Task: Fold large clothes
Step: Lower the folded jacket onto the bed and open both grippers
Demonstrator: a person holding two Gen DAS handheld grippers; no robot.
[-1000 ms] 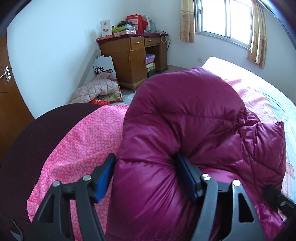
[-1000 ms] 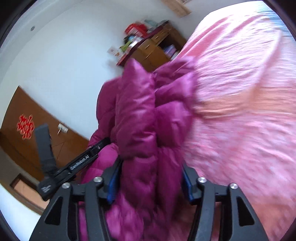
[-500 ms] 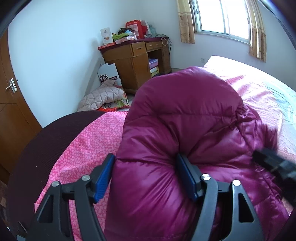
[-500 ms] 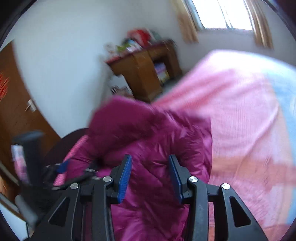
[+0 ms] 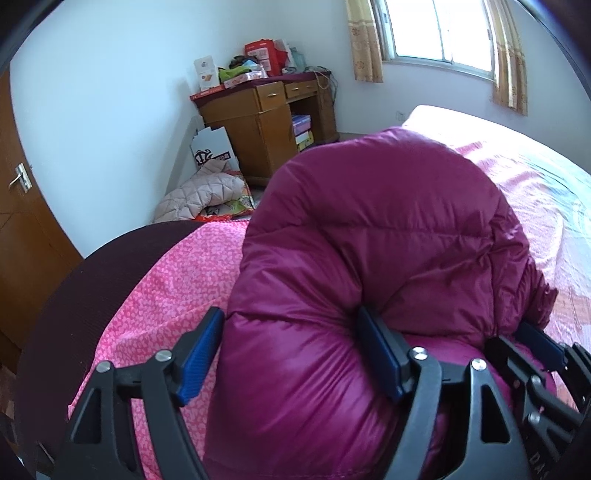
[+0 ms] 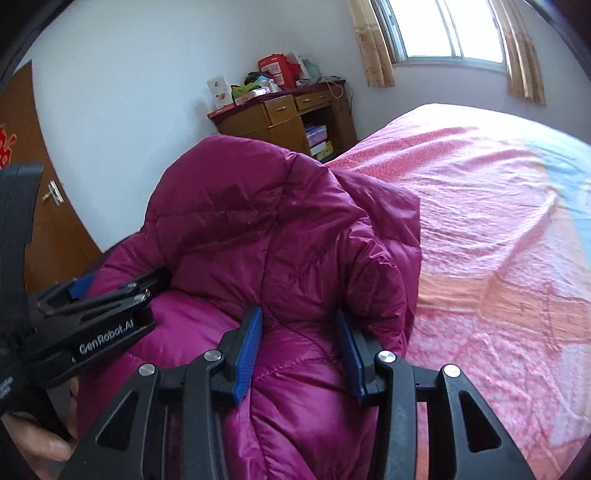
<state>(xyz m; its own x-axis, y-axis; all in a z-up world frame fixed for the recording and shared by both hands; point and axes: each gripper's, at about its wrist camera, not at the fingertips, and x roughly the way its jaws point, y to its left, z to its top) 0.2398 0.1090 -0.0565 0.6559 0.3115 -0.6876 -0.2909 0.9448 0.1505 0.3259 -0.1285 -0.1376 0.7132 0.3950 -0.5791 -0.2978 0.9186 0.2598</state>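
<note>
The purple jacket (image 5: 369,258) lies bunched on the pink bed (image 6: 498,221). The left gripper (image 5: 291,354) and right gripper (image 6: 299,347) each pinch a thick fold. A wooden desk (image 5: 258,122) stands behind it.

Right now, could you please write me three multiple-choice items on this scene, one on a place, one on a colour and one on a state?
1. Where does the wooden desk stand?
A. In the far corner, left of the window
B. On the bed
C. In front of the door

2. What colour is the puffer jacket?
A. Grey
B. Magenta
C. Black

3. How is the left hand-held gripper?
A. Open above bare bedding
C. Lying flat on the desk
B. Shut on the puffer jacket

Answers: 1 A, the desk sits against the walls beside the window. 2 B, its quilted shell is deep magenta against the pink bedspread. 3 B, both blue pads press into a fold of padding; the right hand-held gripper clamps another fold.
</note>
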